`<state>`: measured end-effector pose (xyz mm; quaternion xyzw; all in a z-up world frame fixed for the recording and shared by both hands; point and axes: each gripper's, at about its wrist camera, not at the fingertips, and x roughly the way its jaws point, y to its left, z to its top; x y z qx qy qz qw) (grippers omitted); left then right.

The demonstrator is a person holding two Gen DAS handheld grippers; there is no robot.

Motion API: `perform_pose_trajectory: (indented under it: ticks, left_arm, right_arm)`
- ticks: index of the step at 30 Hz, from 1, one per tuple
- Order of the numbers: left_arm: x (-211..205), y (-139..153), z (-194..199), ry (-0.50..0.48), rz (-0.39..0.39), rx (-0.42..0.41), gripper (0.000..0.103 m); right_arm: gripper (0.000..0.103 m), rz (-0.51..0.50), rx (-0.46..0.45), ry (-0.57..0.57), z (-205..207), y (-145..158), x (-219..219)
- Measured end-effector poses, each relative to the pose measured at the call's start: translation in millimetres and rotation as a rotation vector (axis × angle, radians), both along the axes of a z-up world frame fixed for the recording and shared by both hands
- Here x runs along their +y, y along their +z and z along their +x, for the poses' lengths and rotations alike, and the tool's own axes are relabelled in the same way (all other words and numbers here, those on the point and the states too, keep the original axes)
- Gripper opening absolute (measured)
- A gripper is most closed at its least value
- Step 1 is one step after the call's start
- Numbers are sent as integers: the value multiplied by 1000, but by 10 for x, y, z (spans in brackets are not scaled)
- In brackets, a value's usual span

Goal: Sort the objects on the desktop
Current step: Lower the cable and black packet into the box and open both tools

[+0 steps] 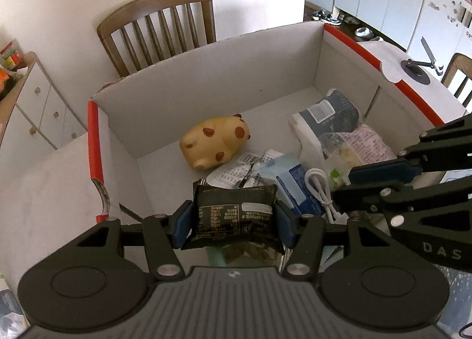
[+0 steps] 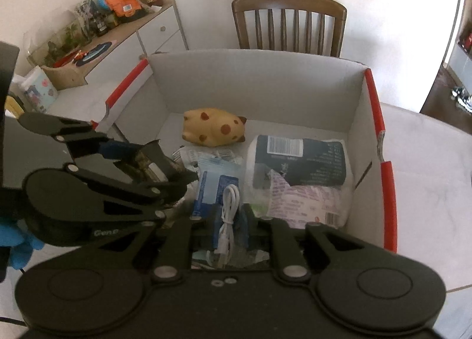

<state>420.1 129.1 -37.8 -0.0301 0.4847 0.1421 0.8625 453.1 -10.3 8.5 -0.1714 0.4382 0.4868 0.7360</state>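
Sorting well along: cardboard box (image 1: pixel 212 79) already holds a spotted toy (image 1: pixel 216 142), tissue pack (image 1: pixel 327 116) and wrappers | left gripper (image 1: pixel 233 222) clamps a dark snack packet (image 1: pixel 234 215) over the box's near edge | right gripper (image 2: pixel 228 228) pinches a white cable (image 2: pixel 228 206) above the pile | both await dropping.

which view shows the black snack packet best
The left wrist view: the black foil snack packet sits centred between the left gripper jaws, its printed label facing the camera. The right wrist view shows only its thin edge, mostly hidden behind that gripper.
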Motion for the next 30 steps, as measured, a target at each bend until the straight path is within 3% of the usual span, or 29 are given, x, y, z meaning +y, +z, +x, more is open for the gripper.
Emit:
perform_pose_trajectory:
  ticks: [7, 30]
  left_arm:
    - [13, 95, -59, 11, -13, -37, 79]
    - [-173, 635, -548, 53, -54, -168, 79]
  right_arm:
    - [25, 10, 30, 4, 20, 43, -67]
    - [35, 81, -29, -10, -166, 541, -378]
